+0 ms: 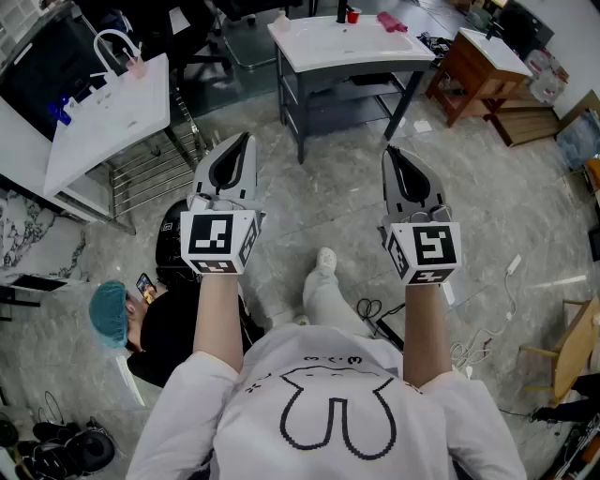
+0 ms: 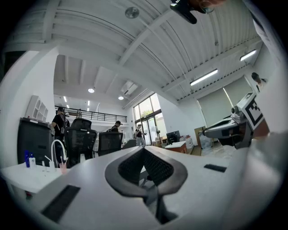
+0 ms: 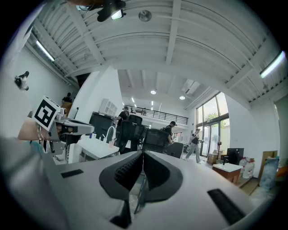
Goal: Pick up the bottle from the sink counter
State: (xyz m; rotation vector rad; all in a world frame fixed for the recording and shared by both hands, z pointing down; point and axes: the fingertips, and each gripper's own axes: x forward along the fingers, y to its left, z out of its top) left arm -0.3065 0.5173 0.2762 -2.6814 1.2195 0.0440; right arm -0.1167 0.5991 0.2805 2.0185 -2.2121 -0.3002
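A small blue bottle (image 1: 62,112) stands on the white sink counter (image 1: 103,131) at the far left, near its curved faucet (image 1: 112,45) and a pink cup (image 1: 136,66). The left gripper view shows the same bottle (image 2: 27,158) at its left edge. My left gripper (image 1: 246,142) is held over the floor well to the right of that counter, jaws shut and empty. My right gripper (image 1: 389,153) is level with it, also shut with nothing between the jaws. Each gripper's own view shows its tips closed together: left gripper (image 2: 144,150), right gripper (image 3: 143,155).
A second white sink counter (image 1: 309,47) on a dark frame stands ahead, with a red cup (image 1: 353,15) on it. A wooden cabinet (image 1: 473,66) stands at the right. A person in a teal cap (image 1: 111,314) crouches at my left. Cables (image 1: 469,349) lie on the floor.
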